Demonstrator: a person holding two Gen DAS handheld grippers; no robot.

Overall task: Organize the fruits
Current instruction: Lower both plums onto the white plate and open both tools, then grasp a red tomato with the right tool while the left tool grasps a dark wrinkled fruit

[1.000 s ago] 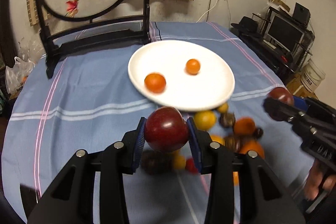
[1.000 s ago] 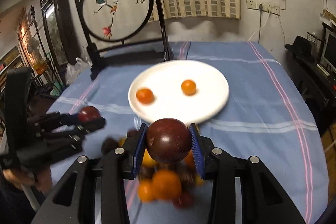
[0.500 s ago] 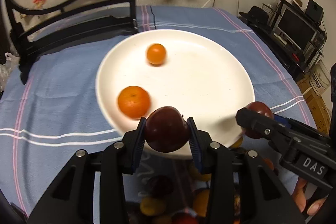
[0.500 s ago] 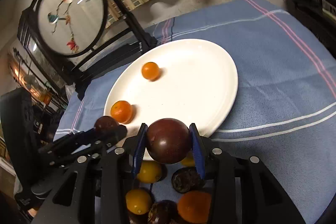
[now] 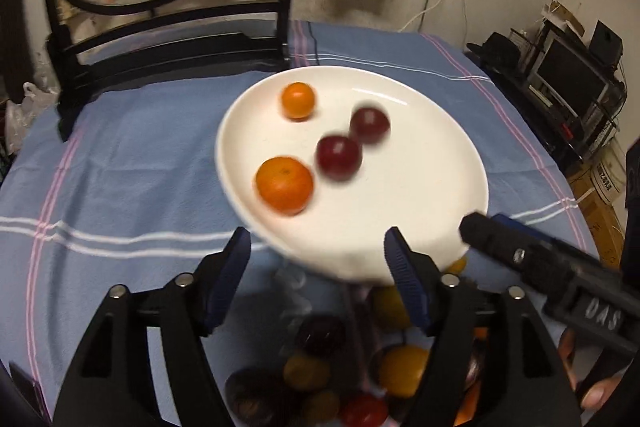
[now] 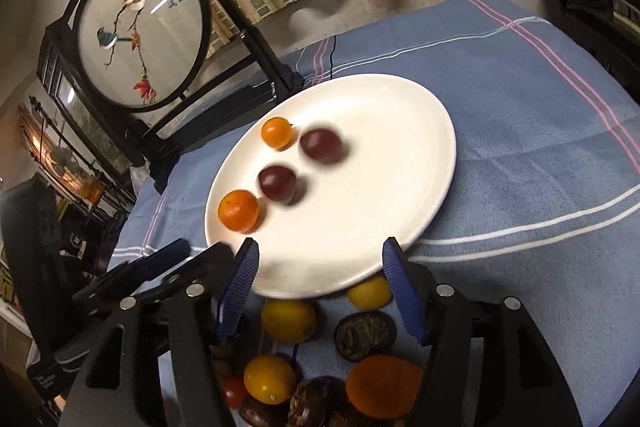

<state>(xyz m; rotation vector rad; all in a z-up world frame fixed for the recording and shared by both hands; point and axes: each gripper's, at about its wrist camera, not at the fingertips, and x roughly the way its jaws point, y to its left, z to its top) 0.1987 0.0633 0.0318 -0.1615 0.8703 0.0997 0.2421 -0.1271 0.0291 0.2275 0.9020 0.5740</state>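
On the white plate [image 5: 420,203], 2 plums [image 5: 338,158] blur; both grippers [image 5: 318,263] gape.

glossy white plate [image 5: 460,163] on soft woven blue cloth [image 5: 132,171]; smooth shiny plums [image 5: 338,159].

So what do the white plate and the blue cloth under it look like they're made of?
The white plate looks like glazed ceramic: smooth and glossy, with soft light reflections near its far rim. The blue cloth looks like woven cotton with a matte, slightly napped surface and woven-in pink and white stripes.
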